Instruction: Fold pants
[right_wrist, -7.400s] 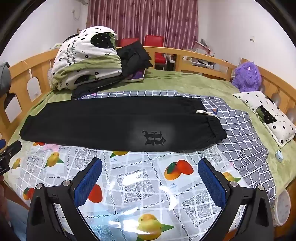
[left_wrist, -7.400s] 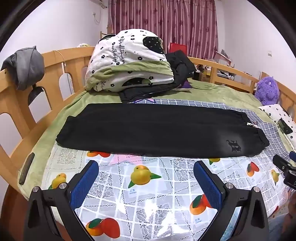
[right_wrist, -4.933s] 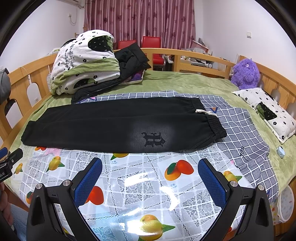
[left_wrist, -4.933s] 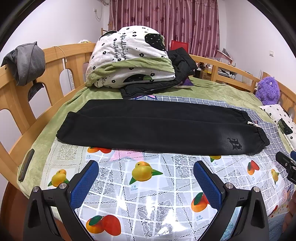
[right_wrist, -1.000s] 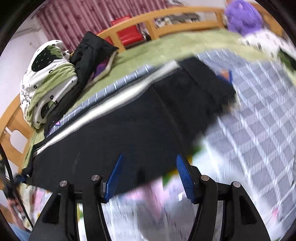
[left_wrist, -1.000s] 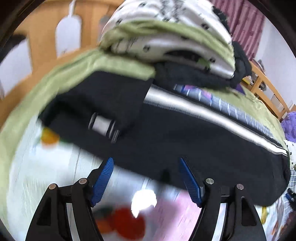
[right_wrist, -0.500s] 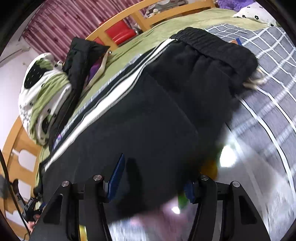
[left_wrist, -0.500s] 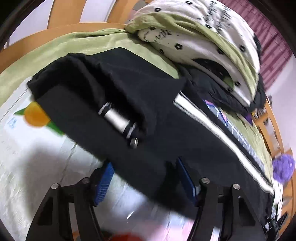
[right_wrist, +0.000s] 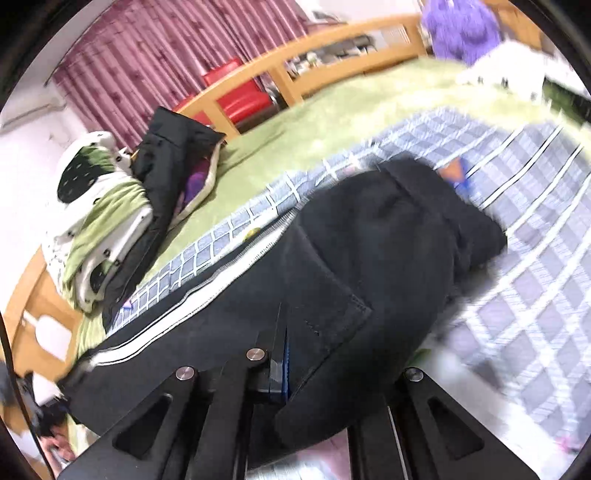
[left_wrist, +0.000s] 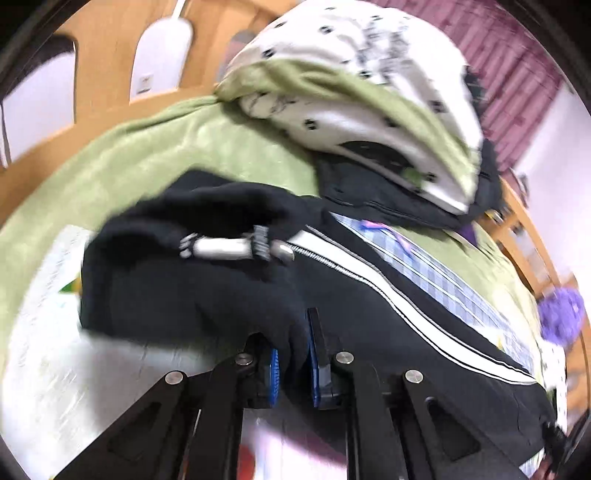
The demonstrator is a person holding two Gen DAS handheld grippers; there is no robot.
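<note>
The black pants [left_wrist: 369,332] with a white side stripe lie lengthwise across the bed. My left gripper [left_wrist: 293,363] is shut on the near edge of the pants close to the cuff end, where a grey cuff band [left_wrist: 221,247] shows on the turned-over fabric. My right gripper [right_wrist: 314,365] is shut on the near edge of the pants [right_wrist: 351,266] close to the waistband [right_wrist: 443,206]; the cloth drapes over its right finger and hides it. The near edge is lifted off the bed at both ends.
A folded white and green quilt [left_wrist: 362,96] and a black jacket [right_wrist: 166,173] lie at the back of the bed. A wooden bed rail [right_wrist: 332,48] runs around it. A purple plush toy [right_wrist: 461,26] sits at the far right. A fruit-print sheet [left_wrist: 44,350] covers the near side.
Both grippers have moved in from open positions over the sheet, shut on the near edge of the pants, and lifted it, one at each end.
</note>
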